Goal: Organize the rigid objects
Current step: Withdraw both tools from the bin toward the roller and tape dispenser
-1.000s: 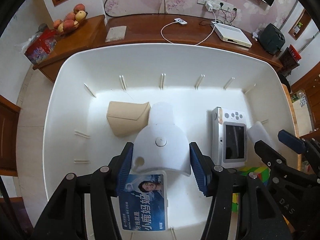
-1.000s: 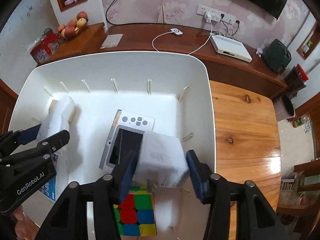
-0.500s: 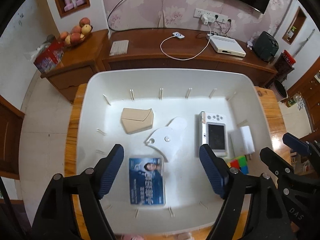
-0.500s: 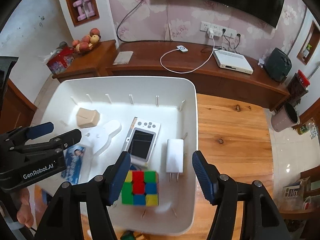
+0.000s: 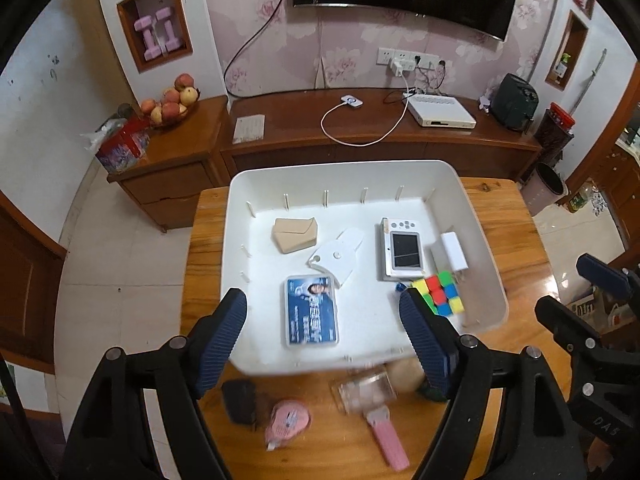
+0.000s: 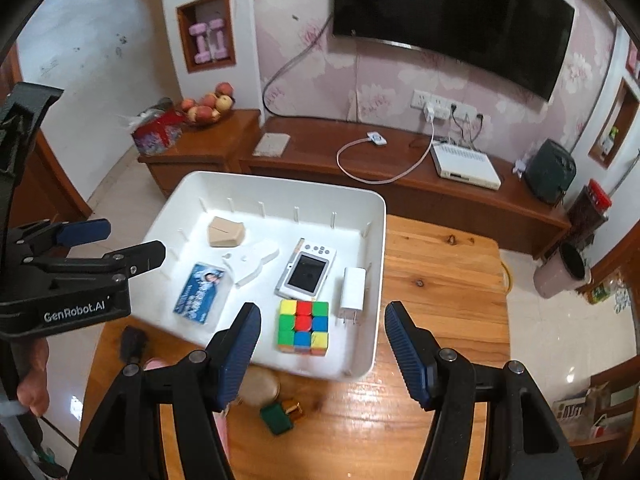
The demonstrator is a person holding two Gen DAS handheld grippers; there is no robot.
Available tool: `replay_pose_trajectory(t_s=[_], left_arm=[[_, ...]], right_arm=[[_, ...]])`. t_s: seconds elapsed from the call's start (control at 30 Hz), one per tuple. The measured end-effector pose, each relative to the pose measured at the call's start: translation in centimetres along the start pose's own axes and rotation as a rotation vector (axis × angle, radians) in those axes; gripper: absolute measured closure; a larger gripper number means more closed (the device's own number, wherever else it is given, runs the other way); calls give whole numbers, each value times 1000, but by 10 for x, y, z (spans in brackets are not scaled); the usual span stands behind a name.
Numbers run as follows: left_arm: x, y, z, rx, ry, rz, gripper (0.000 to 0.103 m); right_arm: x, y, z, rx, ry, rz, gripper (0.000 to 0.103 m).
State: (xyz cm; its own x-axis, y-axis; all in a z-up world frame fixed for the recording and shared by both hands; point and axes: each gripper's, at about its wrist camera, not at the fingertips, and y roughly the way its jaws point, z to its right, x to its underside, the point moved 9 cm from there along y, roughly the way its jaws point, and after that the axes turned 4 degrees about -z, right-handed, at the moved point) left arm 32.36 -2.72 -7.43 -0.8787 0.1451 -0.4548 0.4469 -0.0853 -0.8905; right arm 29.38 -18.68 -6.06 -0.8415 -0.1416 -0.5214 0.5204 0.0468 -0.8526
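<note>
Tray [image 5: 484, 240] already holds six things – cube [image 6: 303, 327], charger [image 6: 353, 287], camera [image 6: 307, 273] – while several wait beside it on the worktop [image 6: 440, 280]; both tongs [image 5: 322, 334] [image 6: 320, 350] gape wide, empty.

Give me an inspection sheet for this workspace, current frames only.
Surface: wooden table, carrying a white bin.
Job's things: in the bin lie a tan block, white flat piece, blue card, small camera, white charger and colour cube.
Clutter: outside the bin's near edge, a pink item, black item, green box; others blurred.
Grippers: left gripper and right gripper both open, empty, above the bin's near edge.
Cables: white cable on the sideboard.
Surroundings: wall TV, fruit bowl.
</note>
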Motion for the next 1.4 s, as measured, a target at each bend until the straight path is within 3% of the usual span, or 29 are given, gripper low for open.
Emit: replay_pose_trajectory(t_s=[0.3,0.57,1.1,1.4], left_arm=[[25,-51,1,11,11,73,19],[48,-74,-8,13,10,112,19],[91,-92,-40,10,-3,163,18],[125,-55,-54,-25,-1,195,18]], right_arm=[[23,-64,-13,-21,-54,87,32],[41,-88,-25,-39,-84,123,32],[63,-101,-49,-71,-78,118,32],[93,-73,-78,-77,-121,82,32]])
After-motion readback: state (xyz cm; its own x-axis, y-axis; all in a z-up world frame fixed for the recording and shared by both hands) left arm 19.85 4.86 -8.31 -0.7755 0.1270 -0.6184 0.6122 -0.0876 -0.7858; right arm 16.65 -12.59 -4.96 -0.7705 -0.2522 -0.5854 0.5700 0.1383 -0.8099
